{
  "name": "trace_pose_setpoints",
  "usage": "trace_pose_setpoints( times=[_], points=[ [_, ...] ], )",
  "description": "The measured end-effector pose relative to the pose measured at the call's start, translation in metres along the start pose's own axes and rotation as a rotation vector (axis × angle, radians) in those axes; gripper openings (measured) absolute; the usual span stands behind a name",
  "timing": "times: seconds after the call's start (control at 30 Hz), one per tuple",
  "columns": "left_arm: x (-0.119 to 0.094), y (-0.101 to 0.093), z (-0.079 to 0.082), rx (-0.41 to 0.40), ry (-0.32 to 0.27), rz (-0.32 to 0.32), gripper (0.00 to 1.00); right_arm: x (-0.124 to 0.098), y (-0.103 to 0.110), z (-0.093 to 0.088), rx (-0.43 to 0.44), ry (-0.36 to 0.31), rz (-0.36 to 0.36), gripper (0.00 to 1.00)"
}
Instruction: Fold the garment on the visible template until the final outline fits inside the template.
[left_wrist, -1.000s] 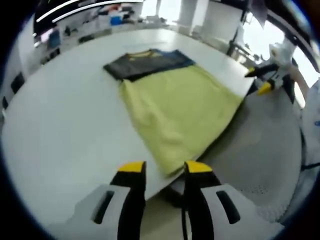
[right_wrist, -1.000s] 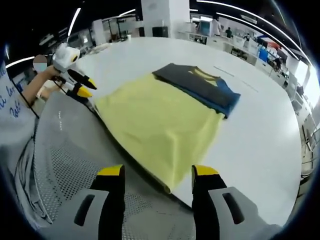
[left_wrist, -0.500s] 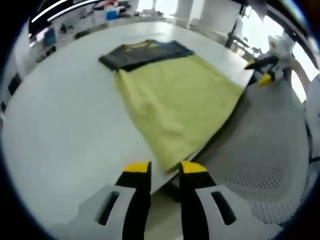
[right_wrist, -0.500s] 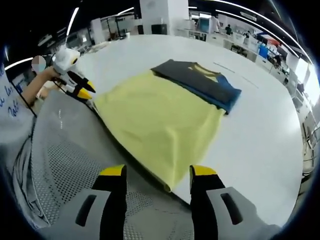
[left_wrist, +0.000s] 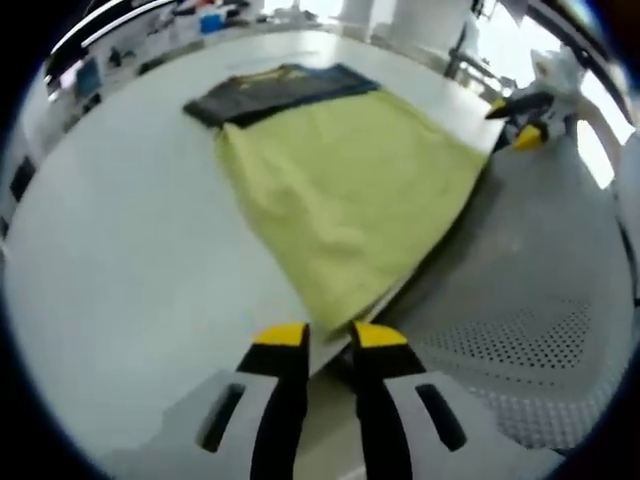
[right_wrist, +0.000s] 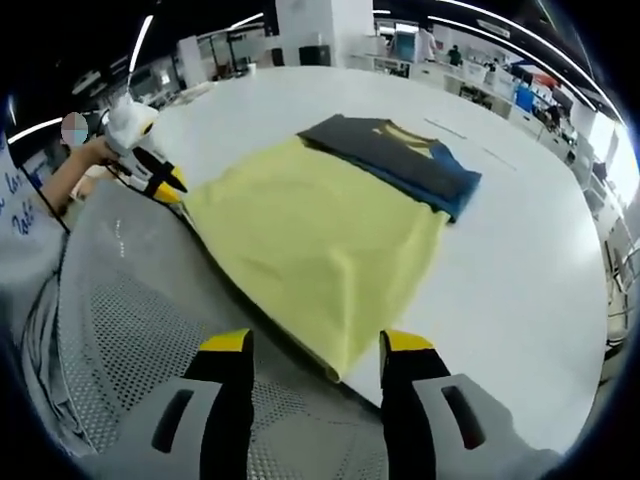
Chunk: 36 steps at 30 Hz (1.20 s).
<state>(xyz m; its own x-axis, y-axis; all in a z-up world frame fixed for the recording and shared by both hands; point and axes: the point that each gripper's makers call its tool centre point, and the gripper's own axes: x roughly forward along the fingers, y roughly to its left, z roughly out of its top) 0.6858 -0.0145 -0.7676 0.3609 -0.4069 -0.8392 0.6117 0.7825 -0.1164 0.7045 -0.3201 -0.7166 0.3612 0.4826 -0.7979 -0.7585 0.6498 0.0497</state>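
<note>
Tongs (right_wrist: 316, 345) near yellow cloth's (right_wrist: 310, 240) corner

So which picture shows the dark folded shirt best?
The right gripper view: the dark folded shirt sits closer and sharper there, with its yellow print and blue edge clear. In the left gripper view it lies far off, smaller and blurrier, beyond the yellow cloth.
</note>
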Motion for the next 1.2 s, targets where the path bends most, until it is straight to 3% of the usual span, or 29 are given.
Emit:
trace_pose_setpoints(
  times=[0.77,1.0,1.2],
  points=[
    [0.006,0.003,0.001,0.035,0.004,0.035,0.02,0.011,-0.005,-0.023,-0.048,0.097,-0.009,0.42],
    [0.005,0.003,0.002,0.012,-0.005,0.044,0.0,0.018,-0.009,-0.029,-0.061,0.13,-0.001,0.29],
    [0.004,0.003,0.004,-0.007,-0.018,0.042,0.0,0.022,-0.014,-0.039,-0.059,0.173,-0.001,0.24]
  ],
)
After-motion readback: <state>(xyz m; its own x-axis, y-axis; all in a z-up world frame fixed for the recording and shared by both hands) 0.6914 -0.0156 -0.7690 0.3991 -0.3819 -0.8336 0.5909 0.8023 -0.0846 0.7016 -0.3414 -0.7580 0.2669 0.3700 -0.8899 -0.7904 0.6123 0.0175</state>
